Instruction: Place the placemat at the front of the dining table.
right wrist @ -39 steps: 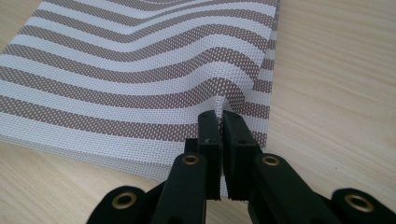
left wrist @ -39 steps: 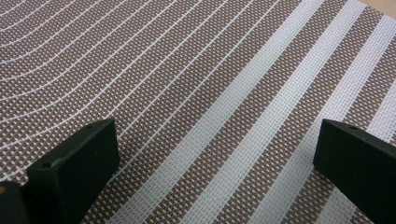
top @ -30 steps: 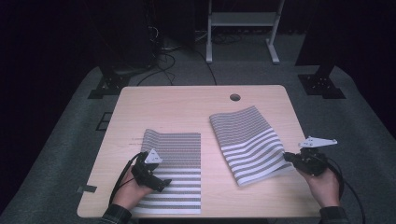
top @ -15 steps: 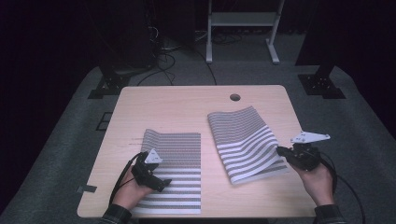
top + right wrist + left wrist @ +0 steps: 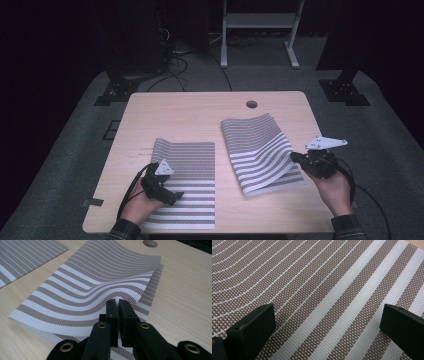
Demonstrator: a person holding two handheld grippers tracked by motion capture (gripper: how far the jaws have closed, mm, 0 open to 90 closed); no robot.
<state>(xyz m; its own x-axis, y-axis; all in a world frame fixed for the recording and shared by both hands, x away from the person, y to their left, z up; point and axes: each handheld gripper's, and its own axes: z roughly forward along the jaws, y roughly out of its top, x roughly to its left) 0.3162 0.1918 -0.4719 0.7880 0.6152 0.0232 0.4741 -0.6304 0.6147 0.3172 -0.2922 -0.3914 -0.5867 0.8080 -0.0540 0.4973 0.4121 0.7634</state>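
Note:
Two brown-and-white striped woven mats lie on the wooden table [image 5: 175, 115]. The left mat [image 5: 187, 175] lies flat. My left gripper [image 5: 172, 196] rests over its near left part, and in the left gripper view it [image 5: 327, 317] stands open with the mat's weave [image 5: 324, 277] right below the jaws. The right mat [image 5: 257, 150] bows upward along its right edge. There my right gripper [image 5: 295, 157] is shut on that edge [image 5: 118, 303]. The lifted layer [image 5: 100, 282] curves above a second striped layer [image 5: 152, 290] lying flat under it.
A round cable hole [image 5: 251, 104] sits in the table's far side. Bare wood shows at the far half and between the mats. On the dark floor beyond stand a white frame [image 5: 257, 30] and cables [image 5: 175, 55].
My right gripper has moved left and up with the right mat's edge, so the mat bows more. The left gripper has stayed where it was.

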